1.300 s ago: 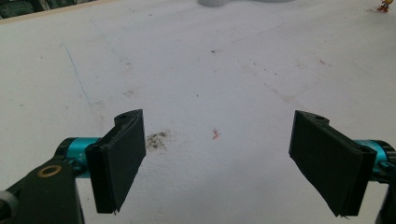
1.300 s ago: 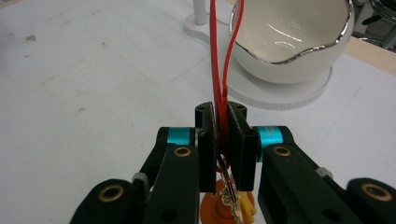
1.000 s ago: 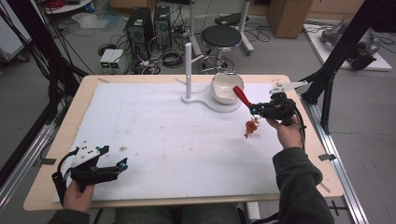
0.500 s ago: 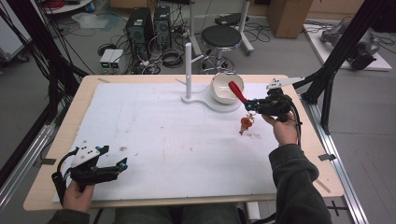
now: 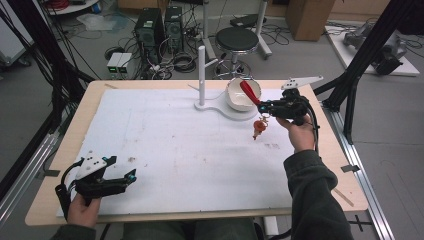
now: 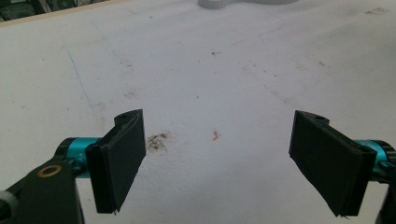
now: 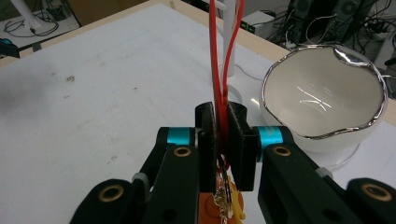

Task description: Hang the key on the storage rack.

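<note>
**Charm held by its loop near the bowl**

The red loop (image 7: pixel 219 60) sits pinched between the jaws of the right gripper (image 5: pixel 264 106), which are closed tight on it. In the right gripper view the loop's two strands rise straight out past the jaw tips, while an orange charm (image 5: pixel 258 127) with a small gold chain hangs below the gripper, clear of the table. Holding the loop rather than the charm lets the loop stand free and open, which I judge suits hanging it on something.

The white bowl (image 5: pixel 239 96) with its shiny rim stands just to the left of the gripper, at the far right of the table, on a flat white base. From the left end of that base rises a thin white post (image 5: pixel 201 75), a likely place for the loop.

The left gripper (image 5: pixel 131 176) rests low at the near left corner, well apart from all this, its jaws spread wide over the bare white mat (image 6: pixel 196 70) and holding nothing. It seems parked out of the way while the right hand works alone.
</note>
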`<state>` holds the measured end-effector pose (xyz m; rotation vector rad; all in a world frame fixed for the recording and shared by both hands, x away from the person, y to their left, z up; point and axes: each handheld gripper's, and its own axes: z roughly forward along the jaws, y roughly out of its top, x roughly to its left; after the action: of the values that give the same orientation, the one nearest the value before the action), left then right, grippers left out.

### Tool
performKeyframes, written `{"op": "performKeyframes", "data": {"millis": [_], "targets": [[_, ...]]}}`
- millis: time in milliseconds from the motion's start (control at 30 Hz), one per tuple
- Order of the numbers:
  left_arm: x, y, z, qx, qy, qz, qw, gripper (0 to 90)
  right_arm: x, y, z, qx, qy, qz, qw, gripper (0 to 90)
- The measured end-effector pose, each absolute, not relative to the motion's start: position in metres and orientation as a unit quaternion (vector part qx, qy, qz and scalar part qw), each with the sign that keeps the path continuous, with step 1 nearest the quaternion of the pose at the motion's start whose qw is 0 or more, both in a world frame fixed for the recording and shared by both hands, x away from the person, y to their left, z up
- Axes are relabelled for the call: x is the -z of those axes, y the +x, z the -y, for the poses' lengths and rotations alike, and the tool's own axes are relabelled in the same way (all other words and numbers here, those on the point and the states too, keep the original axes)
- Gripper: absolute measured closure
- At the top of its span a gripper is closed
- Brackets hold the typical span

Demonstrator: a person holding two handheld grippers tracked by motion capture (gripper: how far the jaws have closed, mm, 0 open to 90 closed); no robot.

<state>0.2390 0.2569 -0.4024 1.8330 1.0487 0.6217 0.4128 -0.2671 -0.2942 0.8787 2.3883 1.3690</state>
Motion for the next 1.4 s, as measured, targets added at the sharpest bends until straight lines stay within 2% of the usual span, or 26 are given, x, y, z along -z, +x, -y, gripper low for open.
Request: {"op": "performKeyframes", "data": {"millis": [733, 1400], "targets": [[0.402, 0.239, -0.258, -0.253, 0.740, -0.426, 0.455, 19.1, 0.282, 0.434, 0.234, -0.466, 0.297, -0.824, 0.125, 83.1], [0.402, 0.239, -0.257, -0.253, 0.740, -0.425, 0.456, 19.1, 0.287, 0.447, 0.203, -0.460, 0.299, -0.825, 0.132, 83.1]]}}
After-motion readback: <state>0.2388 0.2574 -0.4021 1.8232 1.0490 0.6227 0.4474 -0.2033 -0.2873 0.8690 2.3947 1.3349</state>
